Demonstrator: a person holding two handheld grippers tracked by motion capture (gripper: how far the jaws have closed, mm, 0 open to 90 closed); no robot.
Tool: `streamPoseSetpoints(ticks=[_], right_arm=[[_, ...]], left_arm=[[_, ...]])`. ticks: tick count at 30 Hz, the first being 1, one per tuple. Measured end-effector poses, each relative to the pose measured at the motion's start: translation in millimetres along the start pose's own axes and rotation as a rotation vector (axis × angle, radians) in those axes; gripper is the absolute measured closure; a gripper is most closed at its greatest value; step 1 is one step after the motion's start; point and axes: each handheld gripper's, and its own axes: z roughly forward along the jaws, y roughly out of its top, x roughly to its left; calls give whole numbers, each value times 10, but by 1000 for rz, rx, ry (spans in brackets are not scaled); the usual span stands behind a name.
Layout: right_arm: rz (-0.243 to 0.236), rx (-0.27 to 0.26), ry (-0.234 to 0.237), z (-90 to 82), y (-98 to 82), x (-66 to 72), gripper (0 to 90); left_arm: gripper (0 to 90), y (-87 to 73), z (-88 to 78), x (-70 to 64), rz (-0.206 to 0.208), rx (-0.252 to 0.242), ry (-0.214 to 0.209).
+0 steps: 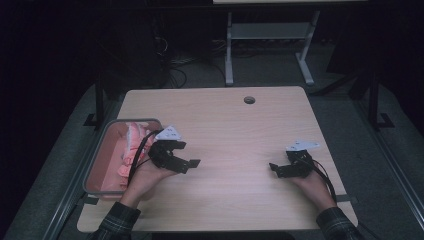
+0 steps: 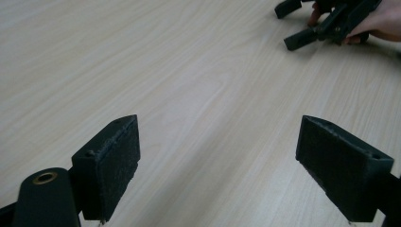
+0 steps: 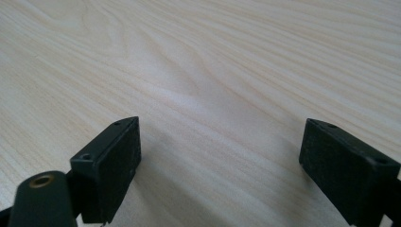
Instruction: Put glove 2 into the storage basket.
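My left gripper [image 1: 187, 155] rests low over the left part of the light wooden table [image 1: 235, 135], beside a grey bin, with its jaws pointing right. In the left gripper view the left gripper [image 2: 220, 165] is open, with bare wood between its pads. My right gripper [image 1: 280, 164] sits at the right of the table and points left toward the other one. The right gripper view has the right gripper [image 3: 220, 165] open too, over bare wood. The right gripper [image 2: 321, 23] and the hand on it sit far off in the left gripper view.
A grey-rimmed bin [image 1: 131, 120] with pink cloth [image 1: 131, 150] in it stands at the table's left edge, behind my left hand. A round cable hole [image 1: 249, 100] is near the far edge. A white desk frame [image 1: 270, 35] stands on the floor beyond.
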Motion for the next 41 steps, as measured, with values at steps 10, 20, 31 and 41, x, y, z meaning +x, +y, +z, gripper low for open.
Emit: streamPoseSetpoints(ticks=[10, 20, 31, 41], right_arm=[[0, 0, 0, 0, 0, 0, 129], [-1, -1, 3, 2, 1, 4, 129], [0, 0, 5, 2, 2, 12, 130], [-3, -1, 6, 2, 0, 16, 129]], left_arm=[[139, -143, 380, -226, 33, 41, -19], [139, -342, 737, -376, 104, 100, -4], [127, -499, 913, -431, 147, 102, 13], [126, -546, 919, -425, 149, 56, 6]])
